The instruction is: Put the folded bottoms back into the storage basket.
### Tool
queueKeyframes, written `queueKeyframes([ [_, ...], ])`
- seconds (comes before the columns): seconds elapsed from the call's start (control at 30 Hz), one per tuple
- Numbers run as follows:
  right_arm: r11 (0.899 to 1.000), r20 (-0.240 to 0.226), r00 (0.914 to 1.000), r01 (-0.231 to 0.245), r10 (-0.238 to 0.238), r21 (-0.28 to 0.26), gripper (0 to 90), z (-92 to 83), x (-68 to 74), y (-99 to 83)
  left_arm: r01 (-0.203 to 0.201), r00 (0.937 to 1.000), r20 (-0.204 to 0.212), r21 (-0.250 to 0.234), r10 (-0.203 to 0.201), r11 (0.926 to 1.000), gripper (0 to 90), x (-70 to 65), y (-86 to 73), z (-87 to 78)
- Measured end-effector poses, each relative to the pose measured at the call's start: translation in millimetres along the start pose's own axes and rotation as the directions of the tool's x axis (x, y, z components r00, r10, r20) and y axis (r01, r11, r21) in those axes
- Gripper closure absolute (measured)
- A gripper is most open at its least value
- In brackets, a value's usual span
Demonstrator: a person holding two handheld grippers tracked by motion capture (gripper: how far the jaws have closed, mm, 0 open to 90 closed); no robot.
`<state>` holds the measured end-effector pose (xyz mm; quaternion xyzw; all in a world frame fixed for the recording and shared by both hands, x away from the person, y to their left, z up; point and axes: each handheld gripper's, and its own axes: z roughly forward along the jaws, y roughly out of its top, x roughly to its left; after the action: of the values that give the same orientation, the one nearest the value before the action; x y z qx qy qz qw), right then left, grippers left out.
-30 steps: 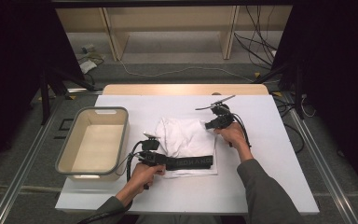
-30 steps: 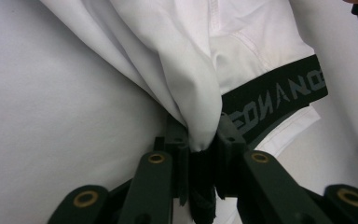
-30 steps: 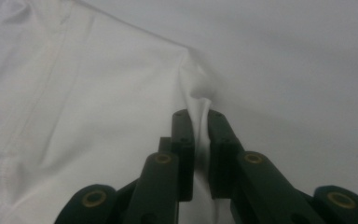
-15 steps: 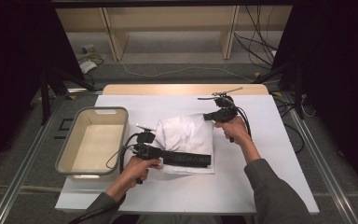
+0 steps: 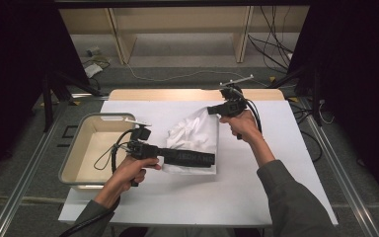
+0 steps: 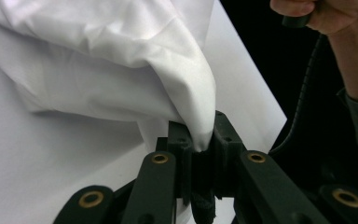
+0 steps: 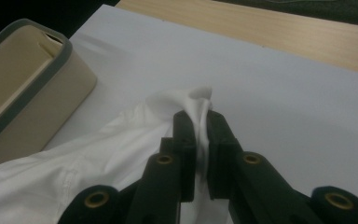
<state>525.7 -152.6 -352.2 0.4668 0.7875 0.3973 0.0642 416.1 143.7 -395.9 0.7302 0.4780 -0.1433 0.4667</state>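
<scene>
A white cloth (image 5: 195,137) hangs crumpled between my two grippers over the middle of the white table. My left gripper (image 5: 211,159) reaches in from the left and is shut on the cloth's near right corner. In the left gripper view a fold of the cloth (image 6: 121,70) is pinched between the jaws of the left gripper (image 6: 203,142). My right gripper (image 5: 211,110) holds the far right corner up off the table. Its own view shows the right gripper (image 7: 201,123) shut on a peak of the cloth (image 7: 98,163).
A beige bin with a grey rim (image 5: 72,150) stands empty at the table's left; its wall (image 7: 32,93) is in the right gripper view too. Bare white table (image 5: 276,173) lies right and in front. A wooden strip (image 5: 177,94) runs along the far edge.
Both grippers have risen with the cloth. The right one moved farther away and up; the left hand drew back to the left. The cloth's right edge now stretches between them.
</scene>
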Motion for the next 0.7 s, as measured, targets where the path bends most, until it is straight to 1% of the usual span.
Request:
queueKeyframes([
  [0.03, 1.0, 0.0, 1.0, 0.0, 0.0, 0.0, 85.0, 0.0, 0.0, 0.0, -0.004, 1.0, 0.005, -0.008, 0.004, 1.0, 80.6, -1.1, 1.1, -4.0],
  [0.1, 1.0, -0.008, 0.9999, 0.009, -0.009, -0.013, 85.0, -4.6, 7.4, 8.4, -0.006, 0.9998, 0.021, -0.021, 0.007, 0.9998, 80.6, -3.3, 4.0, -12.1],
  [0.13, 1.0, -0.008, 0.9999, 0.009, -0.009, -0.013, 85.0, -4.6, 7.4, 8.4, -0.013, 0.9996, 0.025, -0.026, 0.013, 0.9996, 80.6, -4.2, 5.5, -16.1],
  [0.2, 1.0, -0.019, 0.9998, 0.01, -0.011, -0.02, 85.0, -7.8, 12.7, 15.3, -0.015, 0.9991, 0.039, -0.04, 0.017, 0.9991, 80.6, -5.6, 8.1, -24.2],
  [0.27, 0.999, -0.02, 0.9996, 0.022, -0.022, -0.025, 85.0, -10.6, 19.4, 22.3, -0.016, 0.9986, 0.049, -0.056, 0.019, 0.9983, 80.6, -7.0, 10.6, -32.8],
  [0.3, 0.999, -0.023, 0.9992, 0.033, -0.033, -0.031, 85.0, -12.4, 25.7, 29.2, -0.017, 0.9983, 0.054, -0.065, 0.021, 0.9977, 80.6, -7.5, 11.5, -37.3],
  [0.33, 0.999, -0.023, 0.9992, 0.033, -0.033, -0.031, 85.0, -12.4, 25.7, 29.2, -0.019, 0.9981, 0.058, -0.07, 0.024, 0.9973, 80.6, -7.9, 12.3, -42.2],
  [0.4, 0.999, -0.035, 0.9987, 0.036, -0.037, -0.037, 85.0, -13.5, 31.7, 35.4, -0.027, 0.9975, 0.064, -0.082, 0.032, 0.9963, 80.6, -9.0, 13.8, -51.8],
  [0.43, 0.998, -0.039, 0.998, 0.047, -0.049, -0.039, 85.0, -13.4, 38.7, 41.7, -0.03, 0.9971, 0.068, -0.09, 0.036, 0.9955, 80.6, -9.1, 14.5, -56.8],
  [0.47, 0.998, -0.039, 0.998, 0.047, -0.049, -0.039, 85.0, -13.4, 38.7, 41.7, -0.032, 0.9967, 0.071, -0.094, 0.039, 0.995, 80.6, -9.2, 15.0, -61.8],
  [0.5, 0.998, -0.043, 0.9976, 0.052, -0.054, -0.041, 84.9, -13.2, 42.0, 44.8, -0.037, 0.9966, 0.07, -0.1, 0.044, 0.9943, 80.5, -9.6, 15.4, -66.7],
  [0.6, 0.997, -0.053, 0.996, 0.07, -0.072, -0.045, 85.0, -12.1, 52.5, 53.5, -0.068, 0.9962, 0.048, -0.104, 0.073, 0.9922, 80.5, -12.1, 16.3, -80.5],
  [0.63, 0.996, -0.055, 0.9953, 0.077, -0.08, -0.048, 84.9, -11.0, 59.3, 58.5, -0.077, 0.9954, 0.049, -0.111, 0.082, 0.9908, 80.5, -13.1, 16.3, -88.9],
  [0.67, 0.996, -0.055, 0.9953, 0.077, -0.08, -0.048, 84.9, -11.0, 59.3, 58.5, -0.077, 0.9954, 0.049, -0.111, 0.082, 0.9908, 80.5, -13.1, 16.3, -88.9],
  [0.7, 0.995, -0.059, 0.9947, 0.081, -0.084, -0.049, 85.0, -10.3, 62.3, 60.8, -0.082, 0.9951, 0.045, -0.112, 0.088, 0.9903, 80.5, -13.5, 16.1, -93.0],
])
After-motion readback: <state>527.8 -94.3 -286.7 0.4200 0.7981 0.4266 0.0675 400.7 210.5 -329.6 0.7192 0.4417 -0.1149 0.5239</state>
